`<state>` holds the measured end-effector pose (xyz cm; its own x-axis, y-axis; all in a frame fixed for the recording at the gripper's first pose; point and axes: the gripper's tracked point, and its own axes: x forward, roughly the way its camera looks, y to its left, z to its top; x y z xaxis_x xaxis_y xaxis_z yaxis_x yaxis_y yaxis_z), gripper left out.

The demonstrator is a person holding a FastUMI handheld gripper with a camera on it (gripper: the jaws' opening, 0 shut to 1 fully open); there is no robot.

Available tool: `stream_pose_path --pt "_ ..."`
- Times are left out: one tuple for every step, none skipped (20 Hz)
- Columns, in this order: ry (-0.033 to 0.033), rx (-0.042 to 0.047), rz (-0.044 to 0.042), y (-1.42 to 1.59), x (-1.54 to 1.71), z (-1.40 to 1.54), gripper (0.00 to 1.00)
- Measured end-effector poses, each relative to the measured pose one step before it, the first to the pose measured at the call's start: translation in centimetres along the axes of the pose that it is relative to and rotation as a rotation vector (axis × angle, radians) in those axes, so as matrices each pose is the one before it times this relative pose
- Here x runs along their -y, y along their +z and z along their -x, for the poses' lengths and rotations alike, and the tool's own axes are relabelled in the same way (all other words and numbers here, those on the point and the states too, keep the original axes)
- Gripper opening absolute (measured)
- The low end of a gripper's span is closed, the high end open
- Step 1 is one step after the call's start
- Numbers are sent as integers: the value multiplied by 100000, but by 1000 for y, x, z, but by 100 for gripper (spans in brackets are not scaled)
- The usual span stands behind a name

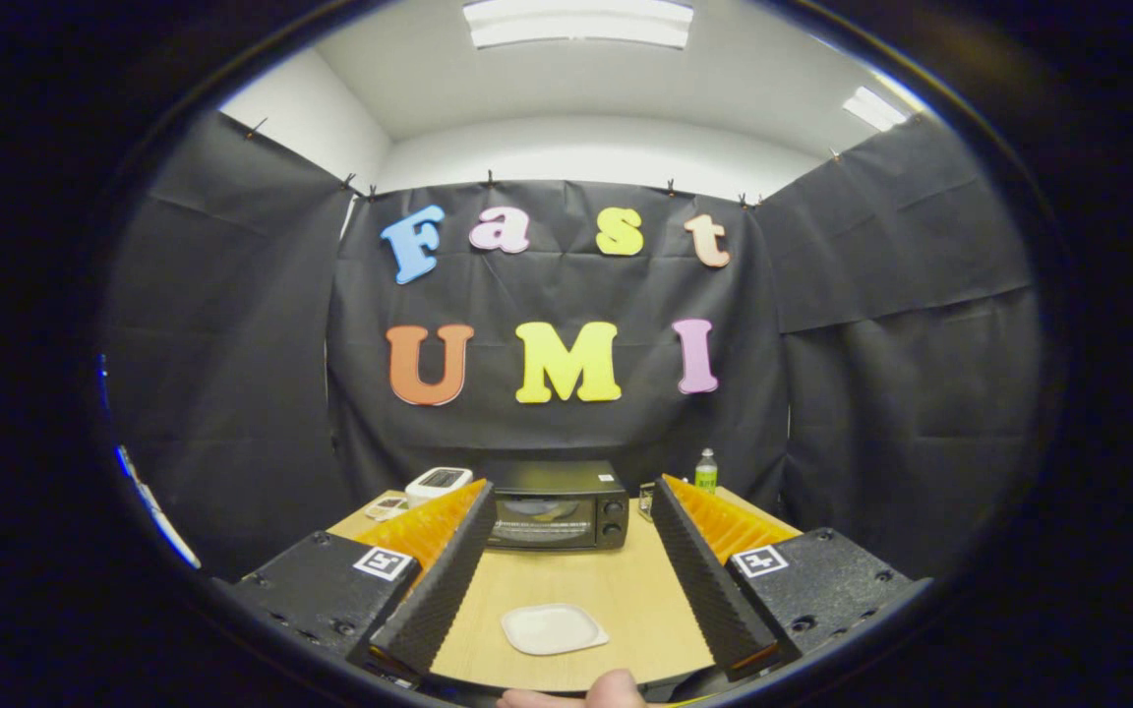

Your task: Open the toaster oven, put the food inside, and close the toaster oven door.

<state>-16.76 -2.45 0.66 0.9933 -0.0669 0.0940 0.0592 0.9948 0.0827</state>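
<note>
Black cloth walls (881, 324) close in a small booth on three sides, pinned up along their top edges, with white wall and a white ceiling above them. Two ceiling light panels (578, 22) glow overhead, one above the middle and one off to the right. Inside the booth stands a light wood-grain surface (616, 590), running from the near edge back to the far cloth wall.

At the far end of the surface, roughly in the middle, sits the toaster oven (557, 504), black, with its glass door shut and two knobs down its right side. To the left of the oven there is a white device (439, 481) with a dark top panel, and just in front of that a small flat object, too small to make out. To the right of the oven a clear bottle (706, 470) with a green label and pale cap stands upright near the far right corner; a small item between it and the oven cannot be identified.

Near the front of the surface lies a white plate (554, 628), square with rounded corners; whether anything lies on it cannot be made out. It is well apart from the oven.

The gripper (566, 565) hangs above the near part of the surface with its fingers (444, 580) spread wide, holding nothing. The plate lies between them, and the oven stands beyond their tips. A fingertip of a person's hand (581, 694) shows at the very near edge.
</note>
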Motion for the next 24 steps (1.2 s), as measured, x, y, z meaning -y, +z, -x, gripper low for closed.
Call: stream_pose_path --pt "183 -34 -271 -65 -137 116 100" --pt "57 371 172 218 -85 80 100" --pt "-24 15 271 -182 -86 -197 100" --pt "-163 -285 333 -70 -91 -168 100" --pt "2 -590 -98 -191 -76 30 100" --pt "-9 -979 -236 -224 -33 -86 100" --pt "-450 -727 -77 -156 45 -169 100" --pt "-555 -793 -200 -106 68 -4 100" --pt "-269 -170 31 -20 33 -118 100" --pt "213 119 13 124 -82 56 100" --pt "494 452 -131 -17 -262 -104 100" --pt "401 544 147 158 -167 17 100" --pt "517 282 200 -66 -132 -31 100" --pt "658 156 279 53 -240 69 100" --pt "557 301 133 29 -162 43 100" --pt "-36 376 247 128 -36 41 100" --pt "71 -9 172 -33 33 47 100" --pt "138 -72 153 -4 -105 44 100" --pt "235 -134 85 -27 -70 -40 100" --pt "523 -192 -44 -54 -164 -141 100" --pt "312 -75 -101 -36 -132 -84 100" --pt "469 168 -330 -24 -38 -85 100" --pt "437 503 -438 147 -183 -118 100" --pt "237 418 -379 143 -2 -19 100"
